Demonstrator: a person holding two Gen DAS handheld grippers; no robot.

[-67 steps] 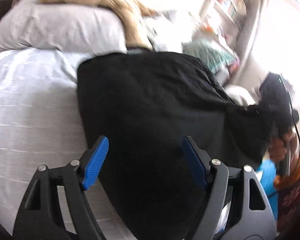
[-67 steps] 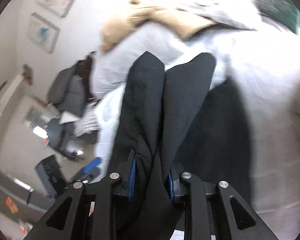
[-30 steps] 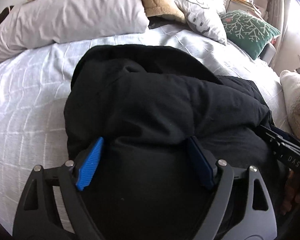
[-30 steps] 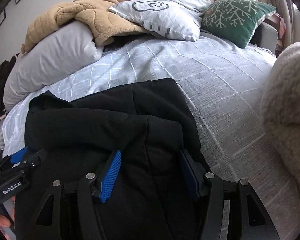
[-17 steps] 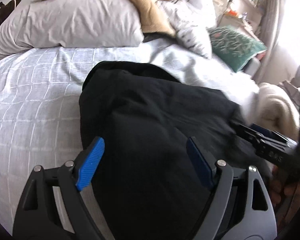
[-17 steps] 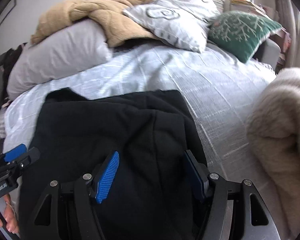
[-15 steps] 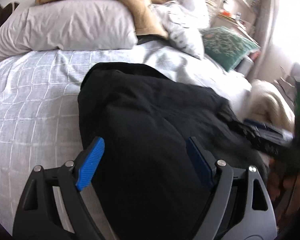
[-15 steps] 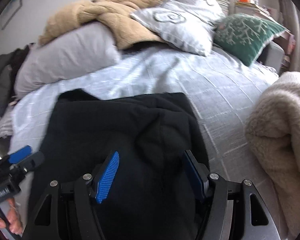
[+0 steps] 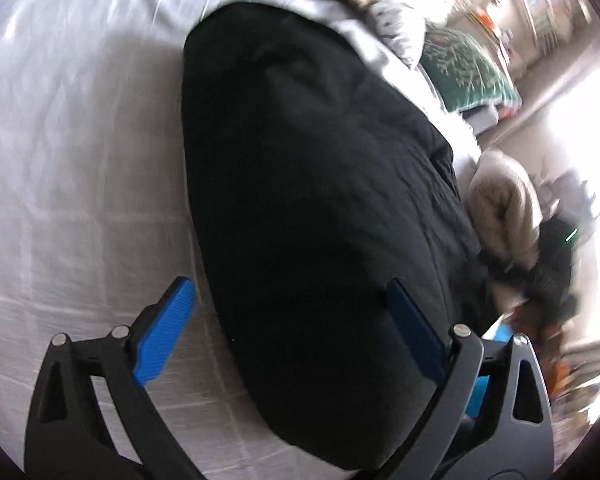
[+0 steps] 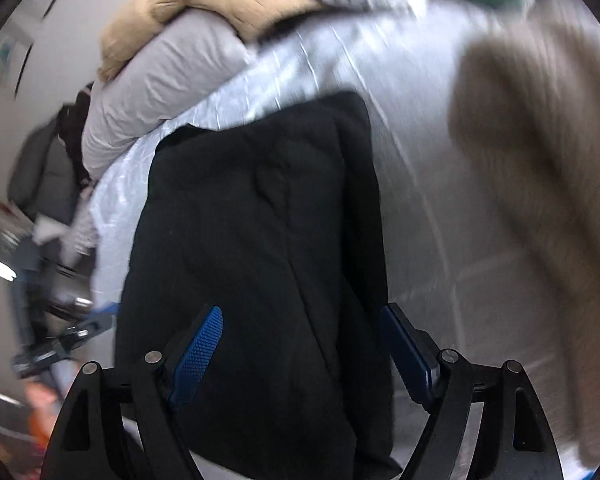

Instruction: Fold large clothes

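- You are holding both tools empty now: the left gripper (image 9: 290,330) and right gripper (image 10: 302,354) are gaping wide over the black garment (image 9: 312,184), gripping nothing.
- A couple of seconds ago your right one was pinching the cloth; it is released now.
- The garment is lying folded on the bedspread (image 9: 80,152), just beside the cream fleece (image 9: 504,200), so the fold looks done.

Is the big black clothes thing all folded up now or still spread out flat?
Folded up. The black garment lies on the bed as a thick bundle with layers overlapping, and neither open gripper holds it.
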